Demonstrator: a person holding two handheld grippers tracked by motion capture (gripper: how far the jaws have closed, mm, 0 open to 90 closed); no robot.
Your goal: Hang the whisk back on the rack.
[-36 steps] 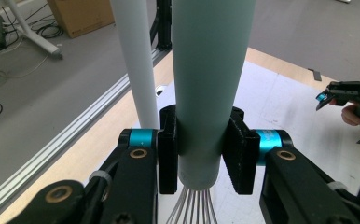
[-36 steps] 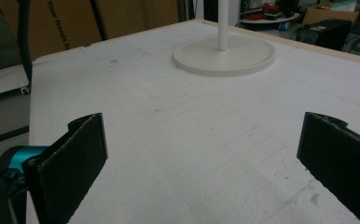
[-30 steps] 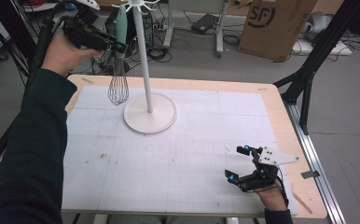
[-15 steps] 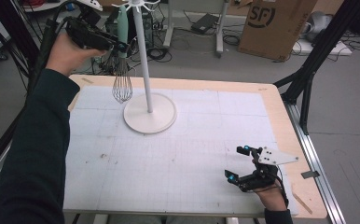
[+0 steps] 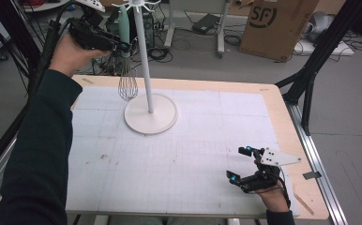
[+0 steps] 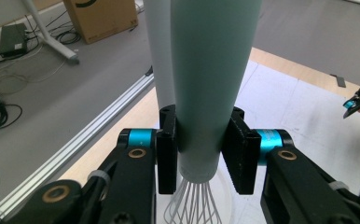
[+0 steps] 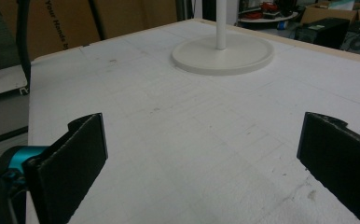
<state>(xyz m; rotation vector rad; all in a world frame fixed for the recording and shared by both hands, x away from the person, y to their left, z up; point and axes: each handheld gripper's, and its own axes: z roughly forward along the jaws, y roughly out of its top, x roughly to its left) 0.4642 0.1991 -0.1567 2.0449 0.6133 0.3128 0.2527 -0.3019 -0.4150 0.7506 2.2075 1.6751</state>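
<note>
Mint-green whisk (image 5: 125, 56) handle clamped upright in left gripper (image 5: 123, 46) beside the white stand (image 5: 150, 112) pole (presumably for hanging on a top hook), while right gripper (image 5: 242, 164) rests wide, empty, on the bench (image 5: 198, 140).

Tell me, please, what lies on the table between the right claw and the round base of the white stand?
Nothing: in the high view, bare white mat stretches from the right claw to the stand's base; the right gripper view agrees.
</note>
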